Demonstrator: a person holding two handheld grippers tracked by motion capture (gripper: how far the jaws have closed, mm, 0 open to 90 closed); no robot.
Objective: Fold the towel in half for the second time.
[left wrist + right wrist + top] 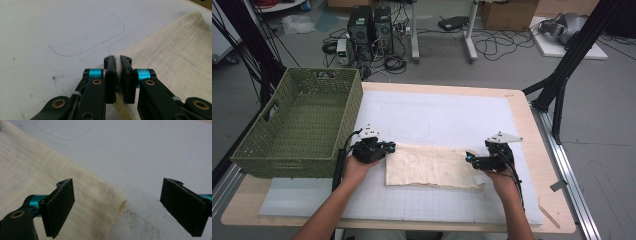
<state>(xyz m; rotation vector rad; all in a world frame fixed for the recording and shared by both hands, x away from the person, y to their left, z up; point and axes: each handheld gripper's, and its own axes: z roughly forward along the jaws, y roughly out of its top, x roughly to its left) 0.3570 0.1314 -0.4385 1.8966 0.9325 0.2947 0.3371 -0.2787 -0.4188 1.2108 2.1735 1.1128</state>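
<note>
A cream cloth [429, 165] lies folded into a long strip on the white mat [437, 115]. At the strip's left end, my left gripper [389, 146] is shut on the cloth. In the left gripper view the jaws [118, 62] stand nearly together with the cloth's edge [175, 50] pinched between the pads. My right gripper [469, 159] is at the strip's right end, low over the mat. In the right gripper view it [118, 186] stands wide open, and the cloth's corner [37, 165] lies below the jaws, reaching toward the left pad [61, 207] with no pad pressing on it.
A green woven basket [292, 160] stands at the table's left, close behind my left hand. The mat carries faint drawn outlines [87, 47]. The wooden table edge [557, 210] runs down the right; cables and computer cases lie on the floor beyond.
</note>
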